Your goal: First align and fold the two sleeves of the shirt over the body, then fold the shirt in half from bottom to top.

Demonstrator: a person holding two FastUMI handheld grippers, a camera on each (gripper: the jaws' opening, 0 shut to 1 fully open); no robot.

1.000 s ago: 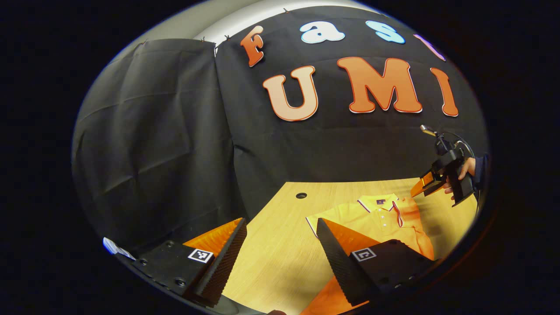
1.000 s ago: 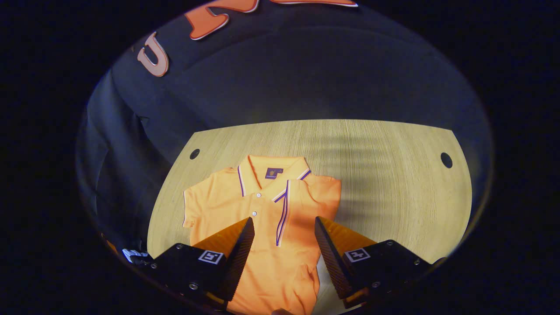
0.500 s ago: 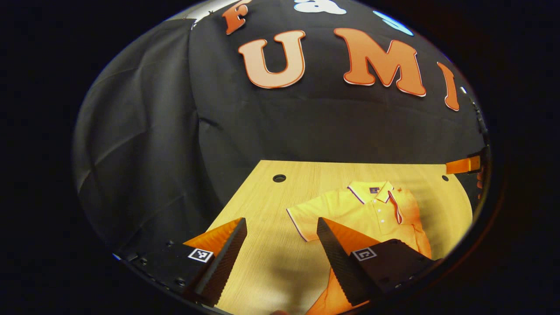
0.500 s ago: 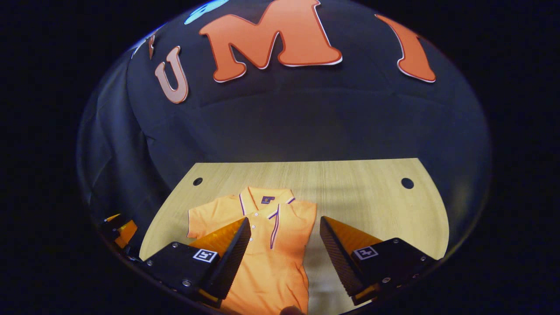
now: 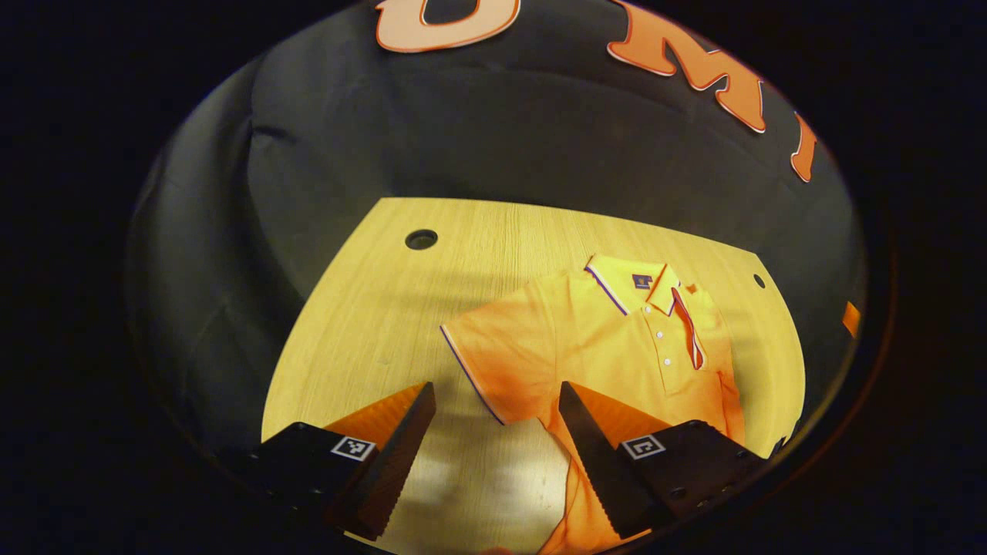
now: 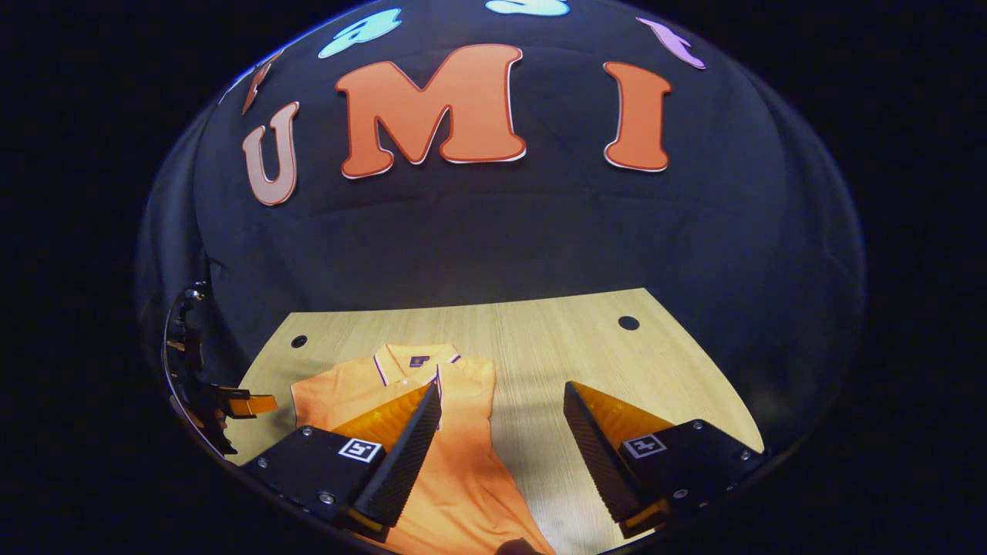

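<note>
An orange polo shirt (image 5: 609, 347) lies face up on the wooden table (image 5: 370, 308), collar toward the far wall. Its spread sleeve (image 5: 482, 358) lies flat on the table, and the other sleeve (image 5: 713, 331) is folded over the body. My left gripper (image 5: 496, 391) hangs open just above the spread sleeve's hem, holding nothing. In the right gripper view the shirt (image 6: 463, 462) lies left of centre. My right gripper (image 6: 501, 389) is open over the shirt's edge and the bare table. The left gripper (image 6: 231, 402) shows at that view's far left.
The table (image 6: 555, 339) has two round cable holes (image 5: 421, 239) (image 5: 759, 280) near its far corners. Black cloth walls close in behind and to the sides. Bare wood lies left and right of the shirt.
My left gripper has tipped down and moved in over the spread sleeve. My right gripper has drawn back from the shirt and swung right, open throughout.
</note>
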